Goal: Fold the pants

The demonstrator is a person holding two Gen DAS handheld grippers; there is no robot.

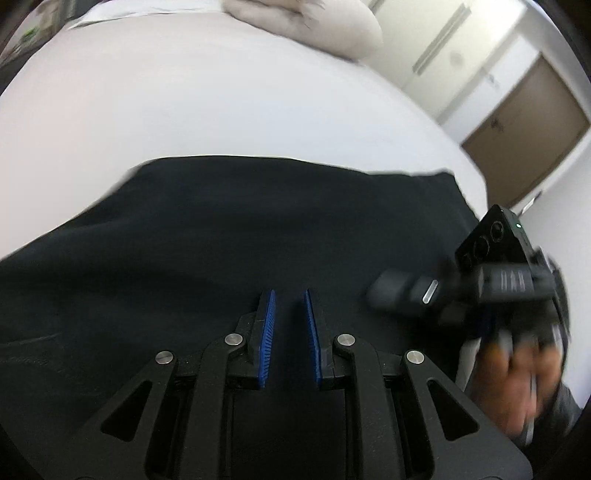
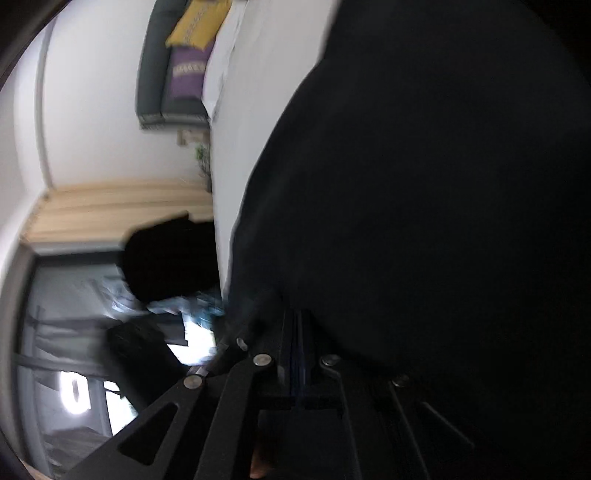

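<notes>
Black pants [image 1: 221, 221] lie spread on a white bed sheet [image 1: 221, 110]. My left gripper [image 1: 289, 293] hovers over their near part. Its blue pads [image 1: 267, 325] stand a narrow gap apart, and I see no cloth pinched between them. My right gripper [image 1: 384, 295] comes in from the right, blurred, with a person's hand [image 1: 524, 376] behind it and its tips on the pants near their right edge. In the right wrist view the right gripper [image 2: 297, 314] is shut, tips buried in the dark bunched cloth of the pants [image 2: 424, 184], which fill the right side.
A beige pillow or duvet [image 1: 306, 22] lies at the bed's far end. Beyond the bed's right edge are a brown door [image 1: 528, 122] and a white wall. The right wrist view shows a grey sofa [image 2: 155, 74] with yellow and purple cushions, and a window.
</notes>
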